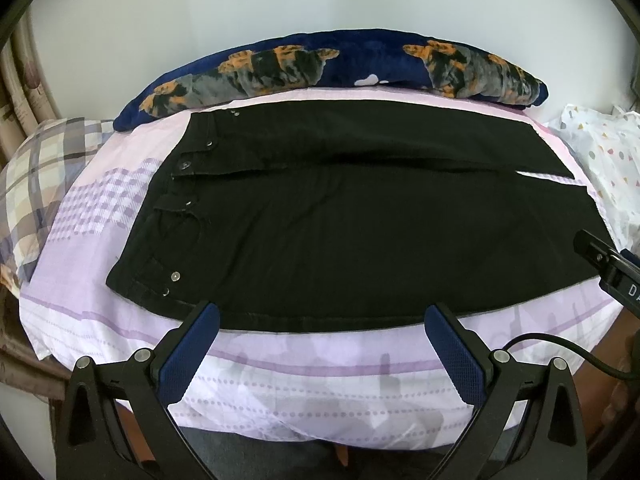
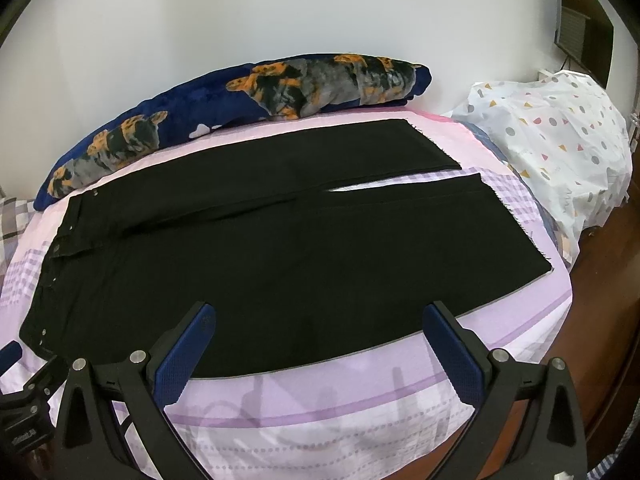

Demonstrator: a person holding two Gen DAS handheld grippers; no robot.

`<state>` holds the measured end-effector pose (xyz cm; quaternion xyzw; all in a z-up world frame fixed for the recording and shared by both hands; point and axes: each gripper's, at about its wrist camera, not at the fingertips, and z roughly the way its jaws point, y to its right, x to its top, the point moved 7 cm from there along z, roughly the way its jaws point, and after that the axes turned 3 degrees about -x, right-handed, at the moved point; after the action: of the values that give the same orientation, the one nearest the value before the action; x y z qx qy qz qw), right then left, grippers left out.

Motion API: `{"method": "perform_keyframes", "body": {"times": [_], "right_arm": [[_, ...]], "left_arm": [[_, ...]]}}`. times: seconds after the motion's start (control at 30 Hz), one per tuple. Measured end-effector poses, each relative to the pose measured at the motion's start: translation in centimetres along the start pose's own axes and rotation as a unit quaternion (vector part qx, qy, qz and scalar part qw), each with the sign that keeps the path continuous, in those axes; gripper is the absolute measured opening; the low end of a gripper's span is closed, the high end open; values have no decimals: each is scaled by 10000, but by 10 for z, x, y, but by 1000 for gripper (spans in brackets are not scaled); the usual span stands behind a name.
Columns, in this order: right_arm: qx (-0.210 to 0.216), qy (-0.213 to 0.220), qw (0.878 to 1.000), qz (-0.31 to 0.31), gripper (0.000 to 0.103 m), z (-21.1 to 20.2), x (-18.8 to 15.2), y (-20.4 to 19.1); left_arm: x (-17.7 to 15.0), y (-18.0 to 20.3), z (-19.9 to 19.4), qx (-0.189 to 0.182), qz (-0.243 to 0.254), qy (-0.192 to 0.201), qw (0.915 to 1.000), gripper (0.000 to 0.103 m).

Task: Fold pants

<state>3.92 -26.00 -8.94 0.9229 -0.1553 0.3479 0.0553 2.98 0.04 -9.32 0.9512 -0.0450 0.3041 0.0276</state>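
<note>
Currently the black pants [image 1: 340, 220] lie flat and unfolded across the lilac bedsheet [image 1: 280, 368], waistband at the left, leg hems at the right, legs split by a narrow gap near the hems. Left edge: a plaid pillow [image 1: 36, 176] sits just off the sheet, with bare sheet between it and the waistband. Far edge: a navy blanket [image 1: 320, 64] runs along the wall, just beside the far leg. Near edge: a clear strip of sheet in front of the pants. Right edge: a white dotted bag [image 2: 560, 136] near the hems. Left gripper [image 1: 322, 344] has its jaws wide apart, holding nothing, tips at the pants' near edge. Right gripper [image 2: 320, 344] is the same: spread wide, empty, tips over the near leg's edge.
</note>
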Motion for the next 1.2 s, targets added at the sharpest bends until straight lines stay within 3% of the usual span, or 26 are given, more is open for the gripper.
{"method": "perform_keyframes", "body": {"times": [0.6,0.9,1.07,1.2], "right_arm": [[-87,-191,9998,-65,103,11,-6,0],[-207,-191,9996,78,103,27,2,-6],[73,-92,9999,-107,103,37,20,-27],[604,-265,9976,-222,103,53,38,-50]], "left_arm": [[2,-1,18,-81,-125,-254,9996,102],[20,-24,35,-103,-322,-336,9989,102],[48,-57,48,-84,-541,-251,9982,102],[78,-104,62,56,-779,-136,9969,102]]}}
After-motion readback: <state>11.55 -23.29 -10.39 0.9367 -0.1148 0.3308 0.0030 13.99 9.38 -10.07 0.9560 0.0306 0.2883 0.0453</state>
